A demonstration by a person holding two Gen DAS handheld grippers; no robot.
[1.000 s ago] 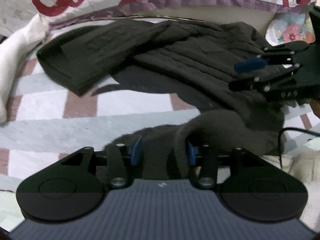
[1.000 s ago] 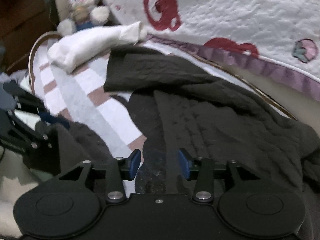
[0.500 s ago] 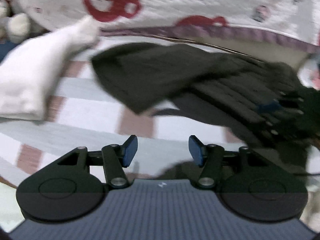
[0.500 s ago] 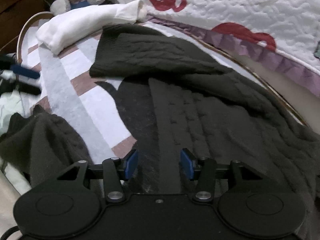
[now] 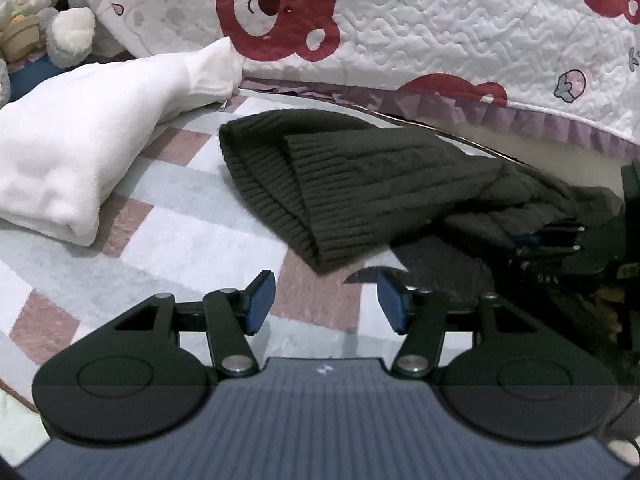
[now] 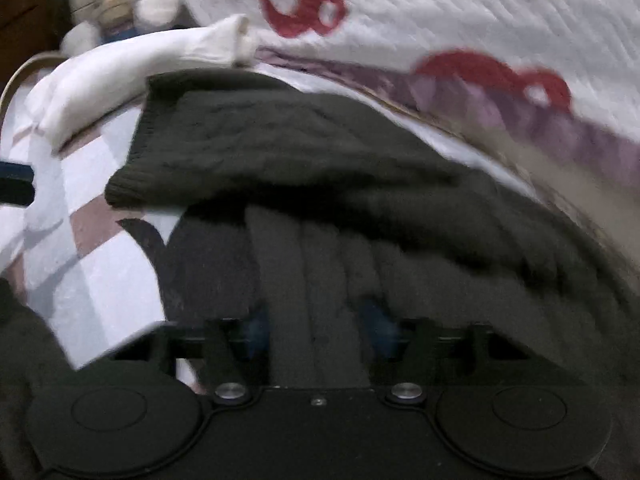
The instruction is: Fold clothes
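- Left claw (image 5: 326,300): wide open, empty, above the bed (image 5: 192,216).
- Right claw (image 6: 316,330): blurred; sweater (image 6: 280,152) between its fingers, grip uncertain.
- Sweater (image 5: 360,184): on the bed, at 1 o'clock from the left claw.

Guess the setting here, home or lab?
Home, likely a bedroom: a bear-print quilt, a plush bunny and a checked blanket under the dark sweater.

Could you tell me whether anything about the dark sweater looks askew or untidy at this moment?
Yes. The dark sweater lies bunched, not flat: its ribbed end is doubled over on the checked blanket, and the rest is rumpled toward the right tool. The left tool is open over bare blanket.
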